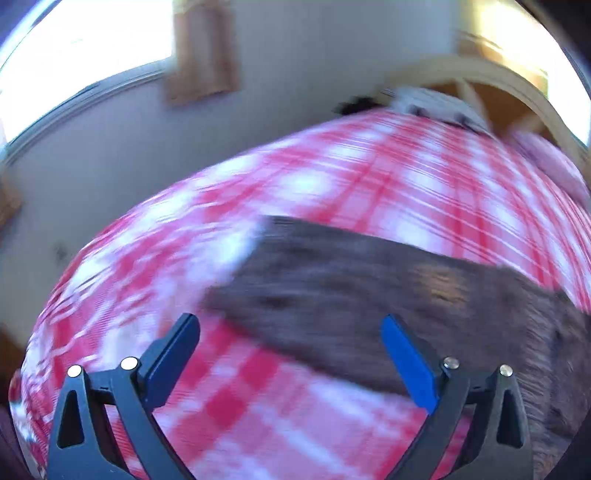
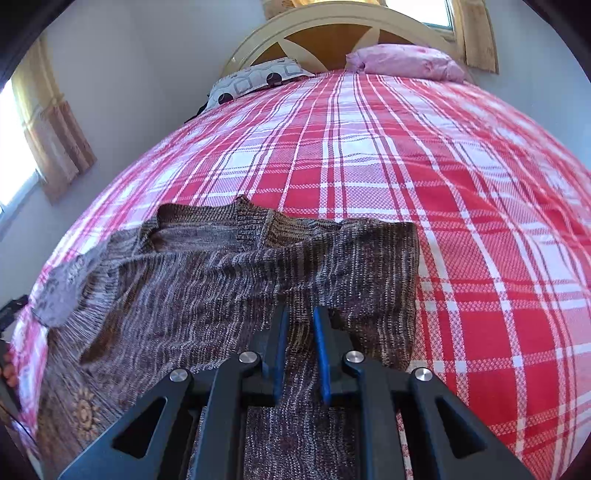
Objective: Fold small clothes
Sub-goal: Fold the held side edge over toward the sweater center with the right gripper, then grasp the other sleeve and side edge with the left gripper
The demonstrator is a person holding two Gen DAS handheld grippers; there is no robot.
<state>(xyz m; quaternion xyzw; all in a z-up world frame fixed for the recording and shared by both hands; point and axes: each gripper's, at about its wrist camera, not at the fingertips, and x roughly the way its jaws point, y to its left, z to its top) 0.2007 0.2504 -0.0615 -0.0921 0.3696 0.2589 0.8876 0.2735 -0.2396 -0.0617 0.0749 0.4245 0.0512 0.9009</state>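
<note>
A brown-grey knitted sweater lies spread on the near part of a bed with a red-and-white checked cover. One side of it is folded over towards the middle. My right gripper sits over the sweater's near right part, its jaws almost together with a ridge of knit fabric pinched between the blue pads. In the blurred left wrist view, my left gripper stands wide open above the cover with nothing between its fingers. The sweater lies just beyond it and to the right.
A grey patterned pillow and a pink pillow lie at the head of the bed by a curved wooden headboard. A curtained window is at the left. Wooden floor shows past the bed's near left corner.
</note>
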